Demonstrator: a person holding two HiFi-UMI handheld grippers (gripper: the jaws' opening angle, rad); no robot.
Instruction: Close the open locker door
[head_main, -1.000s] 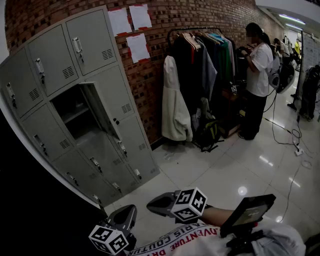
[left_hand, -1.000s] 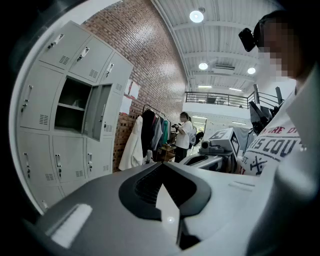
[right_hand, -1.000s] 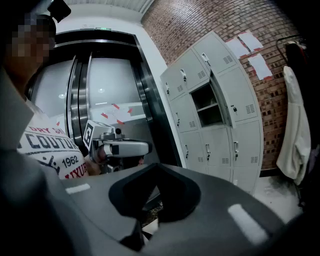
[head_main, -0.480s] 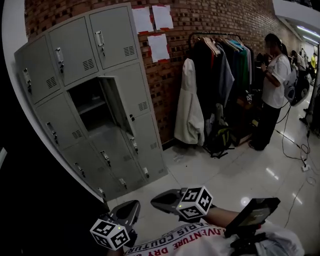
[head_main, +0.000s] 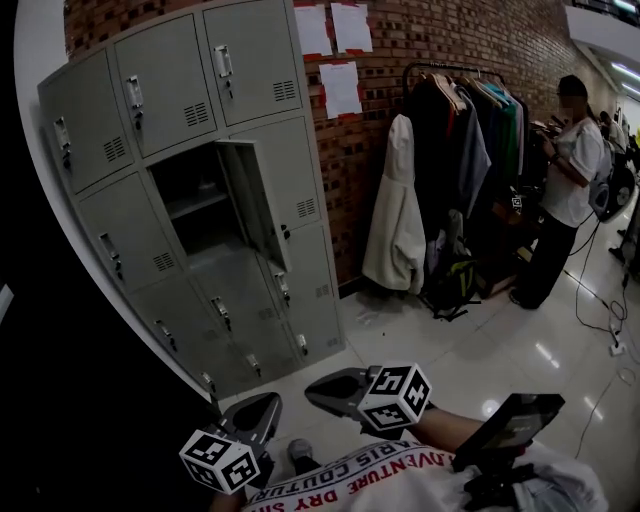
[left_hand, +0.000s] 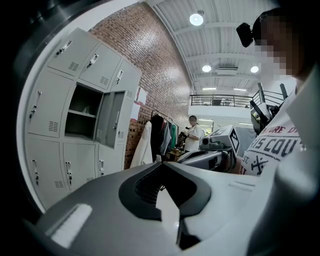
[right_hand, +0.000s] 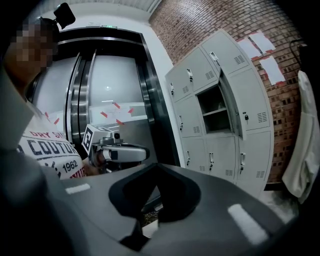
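Note:
A bank of grey lockers (head_main: 130, 170) stands against the brick wall. One middle-row door (head_main: 258, 200) hangs open, swung out to the right, and shows an empty compartment with a shelf (head_main: 198, 205). Both grippers are held low near my chest, well short of the lockers. The left gripper (head_main: 262, 408) and the right gripper (head_main: 318, 386) are both shut and hold nothing. The open door (left_hand: 111, 125) sits far off at the left of the left gripper view. The right gripper view shows this door (right_hand: 231, 107) at the right, edge-on.
A clothes rack (head_main: 460, 150) with dark coats and a white coat (head_main: 397, 215) stands right of the lockers, with a backpack (head_main: 450, 285) under it. A person (head_main: 570, 190) stands at the far right by floor cables (head_main: 600, 310). Lift doors (right_hand: 100, 100) are left of the lockers.
The lockers have shifted right and stand more upright in the head view, and look slightly nearer. Both grippers stay shut and low, in nearly the same place.

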